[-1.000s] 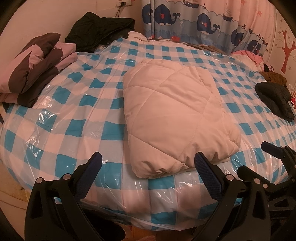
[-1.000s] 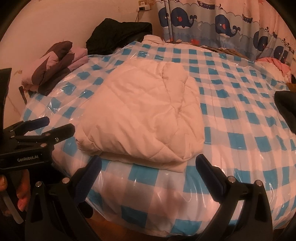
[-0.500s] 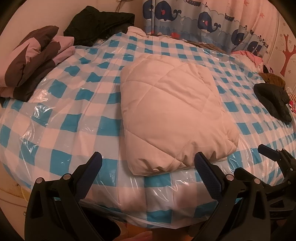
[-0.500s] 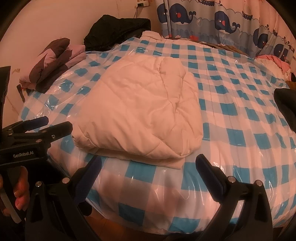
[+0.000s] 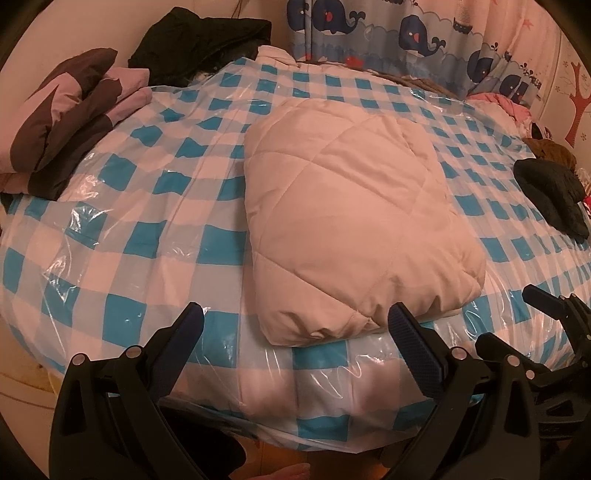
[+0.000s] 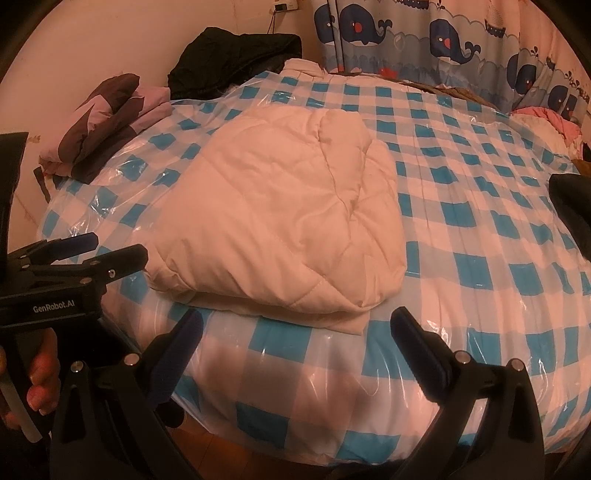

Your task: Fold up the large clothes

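Note:
A cream quilted padded garment (image 5: 351,221) lies folded into a thick block on the blue-and-white checked bed cover (image 5: 155,206); it also shows in the right wrist view (image 6: 288,221). My left gripper (image 5: 295,321) is open and empty, held off the bed's near edge just in front of the garment. My right gripper (image 6: 295,325) is open and empty, also off the near edge, apart from the garment. The left gripper shows at the left of the right wrist view (image 6: 85,251), the right gripper at the right of the left wrist view (image 5: 546,317).
A folded pink-and-brown garment (image 5: 70,140) lies at the bed's far left. A black garment (image 5: 199,40) is piled at the far corner. Dark clothing (image 5: 550,192) lies at the right edge. A whale-print curtain (image 5: 406,33) hangs behind. The cover is under clear plastic.
Both grippers have drawn back slightly and lifted away from the bed's near edge. The folded garment has not moved. Both stay open.

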